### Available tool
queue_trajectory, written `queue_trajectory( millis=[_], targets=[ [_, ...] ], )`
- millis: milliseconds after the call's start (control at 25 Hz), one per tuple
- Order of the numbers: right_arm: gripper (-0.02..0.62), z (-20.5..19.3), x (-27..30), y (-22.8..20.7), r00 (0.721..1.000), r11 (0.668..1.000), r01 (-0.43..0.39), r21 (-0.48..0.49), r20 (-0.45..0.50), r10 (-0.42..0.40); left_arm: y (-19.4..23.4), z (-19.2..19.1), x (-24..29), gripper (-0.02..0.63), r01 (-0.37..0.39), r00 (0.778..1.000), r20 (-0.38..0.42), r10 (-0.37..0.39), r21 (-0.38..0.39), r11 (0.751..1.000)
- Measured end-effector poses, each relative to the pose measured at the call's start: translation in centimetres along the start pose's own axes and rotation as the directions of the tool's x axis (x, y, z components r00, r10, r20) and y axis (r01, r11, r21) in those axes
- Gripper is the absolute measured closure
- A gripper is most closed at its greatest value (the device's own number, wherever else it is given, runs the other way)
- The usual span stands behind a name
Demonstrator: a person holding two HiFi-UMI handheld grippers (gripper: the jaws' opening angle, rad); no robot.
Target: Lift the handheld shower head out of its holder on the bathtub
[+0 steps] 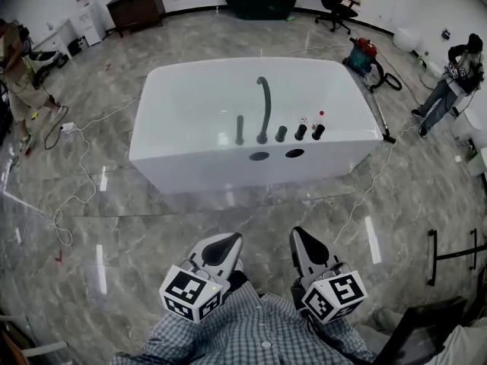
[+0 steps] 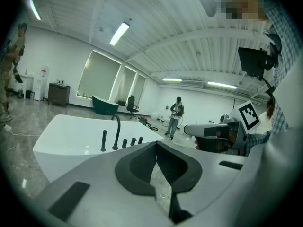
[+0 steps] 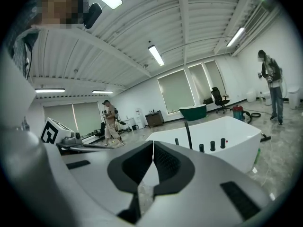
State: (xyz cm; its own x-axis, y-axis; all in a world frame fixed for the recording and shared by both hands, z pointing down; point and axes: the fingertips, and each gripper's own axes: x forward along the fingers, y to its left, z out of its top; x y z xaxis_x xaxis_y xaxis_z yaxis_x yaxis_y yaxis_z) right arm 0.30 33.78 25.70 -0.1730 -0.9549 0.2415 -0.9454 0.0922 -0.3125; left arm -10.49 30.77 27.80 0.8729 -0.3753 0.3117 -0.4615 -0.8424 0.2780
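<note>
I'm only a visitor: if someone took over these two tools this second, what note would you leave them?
Left hand-held gripper: shut, empty.
Right hand-held gripper: shut, empty.
Both are near the person's body, well short of the white freestanding bathtub.
Dark rod-shaped handheld shower head: seated upright on the tub's near rim, left of the curved dark spout.
Done: nothing lifted yet.
Left: approach, open a gripper, grip the shower head, lift it out.

All three views share the distant bathtub (image 1: 228, 169), head view from above.
</note>
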Motion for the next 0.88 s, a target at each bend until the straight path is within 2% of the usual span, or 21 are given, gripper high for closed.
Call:
queue_trajectory(
  millis=[240, 400, 720, 880],
  targets=[
    [0.577, 1.9, 5.1, 0.1, 0.999, 0.999, 0.028, -0.024, 0.031, -0.027, 5.5, 1.7, 0.8, 0.597, -0.001, 1.0, 0.02, 0.001, -0.007, 1.0],
    [0.577, 2.1, 8.3, 0.1, 0.999, 0.999, 0.032, -0.031, 0.019, -0.031, 8.7, 2.0, 1.5, 0.597, 0.002, 1.0, 0.01, -0.002, -0.026, 1.0],
    [0.577, 2.2, 12.4, -0.8, 0.999, 0.998, 0.036, -0.042, -0.021, -0.037, 12.8, 2.0, 4.0, 0.597, 0.012, 1.0, -0.022, -0.014, -0.073, 0.997],
    [0.577, 2.9, 14.1, -1.4, 0.999, 0.999, 0.024, -0.045, -0.023, -0.025, 14.0, 2.8, 5.1, 0.597, 0.013, 0.999, -0.029, -0.015, -0.071, 0.997]
  ],
)
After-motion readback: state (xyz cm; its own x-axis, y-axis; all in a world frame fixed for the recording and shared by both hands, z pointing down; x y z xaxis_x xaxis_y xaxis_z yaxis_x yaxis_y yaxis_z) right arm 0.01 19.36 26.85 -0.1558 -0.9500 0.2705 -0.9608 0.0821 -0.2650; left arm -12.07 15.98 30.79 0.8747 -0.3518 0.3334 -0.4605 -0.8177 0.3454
